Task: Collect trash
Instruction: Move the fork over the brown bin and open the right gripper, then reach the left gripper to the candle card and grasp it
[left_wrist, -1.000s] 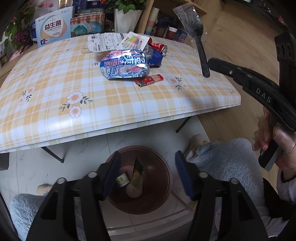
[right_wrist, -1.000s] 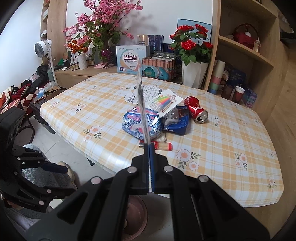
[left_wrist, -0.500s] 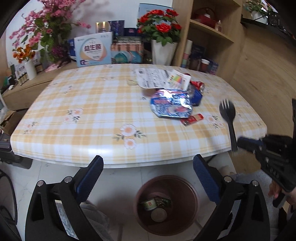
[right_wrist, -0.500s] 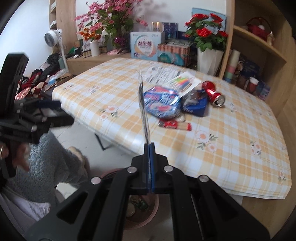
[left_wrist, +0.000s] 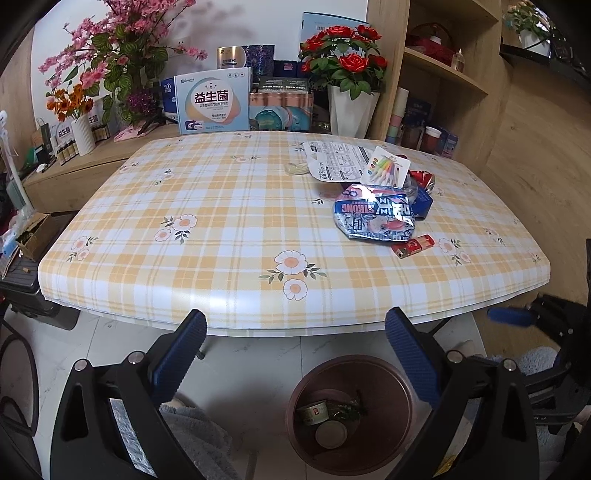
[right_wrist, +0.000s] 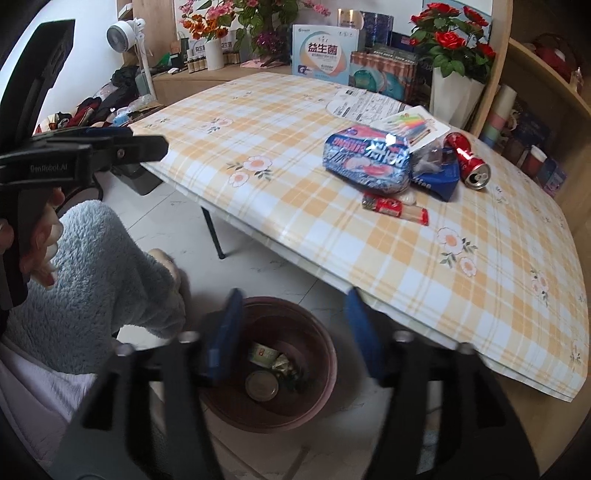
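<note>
Both grippers' fingers (right_wrist: 221, 332) apart, empty.

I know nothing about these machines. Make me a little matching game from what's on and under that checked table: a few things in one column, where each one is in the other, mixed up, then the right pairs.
Things:
1. red soda can
2. red lighter
3. round tin lid
4. blue snack bag

Places:
A. inside the brown bin on the floor
B. lying on its side at the pile's far right end
C. alone on the cloth, nearest the table edge
D. under a corner of the colourful pen card

Pairs: 1-B, 2-C, 3-A, 4-D
</note>
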